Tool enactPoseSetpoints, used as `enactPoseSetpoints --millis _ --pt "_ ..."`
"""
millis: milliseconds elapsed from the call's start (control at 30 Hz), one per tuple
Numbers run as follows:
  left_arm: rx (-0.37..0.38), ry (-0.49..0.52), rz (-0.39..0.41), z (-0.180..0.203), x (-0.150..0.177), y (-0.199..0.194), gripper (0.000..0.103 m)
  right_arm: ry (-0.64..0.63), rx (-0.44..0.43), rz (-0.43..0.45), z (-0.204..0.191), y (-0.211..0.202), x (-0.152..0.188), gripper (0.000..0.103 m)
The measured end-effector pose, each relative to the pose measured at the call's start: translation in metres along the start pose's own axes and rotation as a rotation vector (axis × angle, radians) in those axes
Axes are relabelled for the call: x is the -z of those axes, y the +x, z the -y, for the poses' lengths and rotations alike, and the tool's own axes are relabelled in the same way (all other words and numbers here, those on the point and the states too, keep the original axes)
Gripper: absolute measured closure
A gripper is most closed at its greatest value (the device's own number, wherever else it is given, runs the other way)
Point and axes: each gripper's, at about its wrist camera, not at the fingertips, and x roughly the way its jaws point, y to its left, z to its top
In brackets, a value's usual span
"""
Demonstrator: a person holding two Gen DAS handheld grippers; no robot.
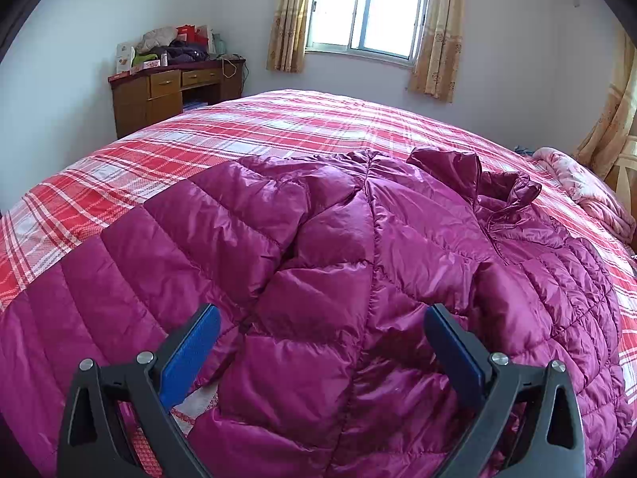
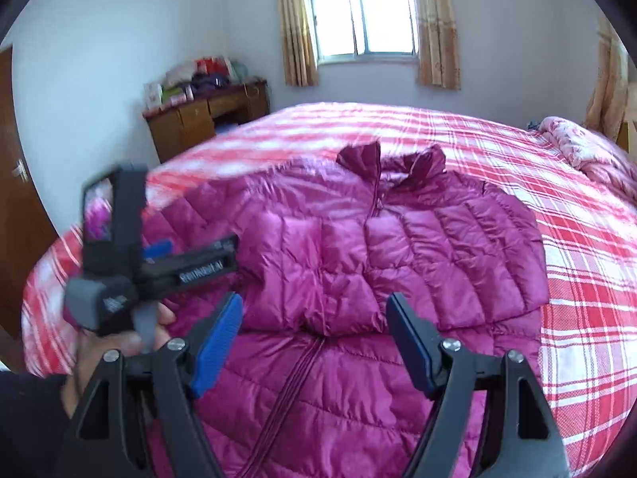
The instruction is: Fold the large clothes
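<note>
A magenta quilted down jacket (image 1: pixel 338 263) lies spread on the red plaid bed (image 1: pixel 239 127), collar toward the far side. In the right wrist view the jacket (image 2: pixel 398 247) has its sleeves folded over the chest, and its zipper runs down the middle. My left gripper (image 1: pixel 322 318) is open and empty, just above the jacket's left part. It also shows in the right wrist view (image 2: pixel 159 251), held in a hand at the left. My right gripper (image 2: pixel 314 310) is open and empty above the jacket's lower front.
A wooden desk (image 1: pixel 171 87) piled with clutter stands at the far left by the wall. A pink floral quilt (image 1: pixel 585 187) lies bunched at the bed's right end. A curtained window (image 1: pixel 366 12) is behind the bed. A brown door (image 2: pixel 16 207) is at the left.
</note>
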Motion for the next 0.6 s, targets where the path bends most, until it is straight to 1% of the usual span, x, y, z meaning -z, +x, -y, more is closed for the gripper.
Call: enactPoseSetpoints --millis 33,67,100,133,167,233,300,367,433,500,567,600 --pt "-0.002 0.003 0.0 0.001 0.0 0.0 0.001 0.029 0.006 0.013 0.005 -0.001 -0.004 0.026" --pt "-0.004 0.006 0.0 0.001 0.0 0.0 0.001 0.047 0.043 0.007 0.01 0.002 -0.007 0.031" --pt "-0.007 0.009 0.0 0.002 0.0 0.0 0.001 0.048 0.095 -0.012 0.013 0.009 -0.009 0.039" --pt "-0.018 0.011 0.001 0.003 0.0 -0.001 0.001 0.05 0.142 -0.035 0.018 0.019 -0.012 0.057" --pt "-0.033 0.005 0.005 0.002 -0.001 -0.002 0.001 0.055 0.184 -0.063 0.025 0.031 -0.013 0.063" --pt "-0.059 -0.007 0.016 0.001 -0.004 -0.008 0.001 0.059 0.229 -0.125 0.036 0.057 -0.011 0.063" --pt "-0.087 -0.009 0.035 0.0 -0.008 -0.017 0.001 0.088 0.246 -0.19 0.048 0.075 -0.001 0.063" --pt "-0.086 0.014 0.075 0.003 -0.016 -0.034 0.001 0.108 0.263 -0.252 0.055 0.088 0.014 0.063" --pt "-0.066 0.029 0.105 0.012 -0.025 -0.046 0.001 0.079 0.277 -0.233 0.05 0.086 0.021 0.063" --pt "-0.022 0.075 0.12 0.035 -0.038 -0.056 0.001 0.056 0.289 -0.244 0.044 0.084 0.021 0.063" --pt "0.008 0.167 0.101 0.061 -0.041 -0.055 0.001 0.054 0.276 -0.243 0.044 0.078 0.02 0.064" --pt "0.011 0.233 0.096 0.075 -0.039 -0.05 0.001 0.069 0.265 -0.242 0.046 0.071 0.017 0.064"
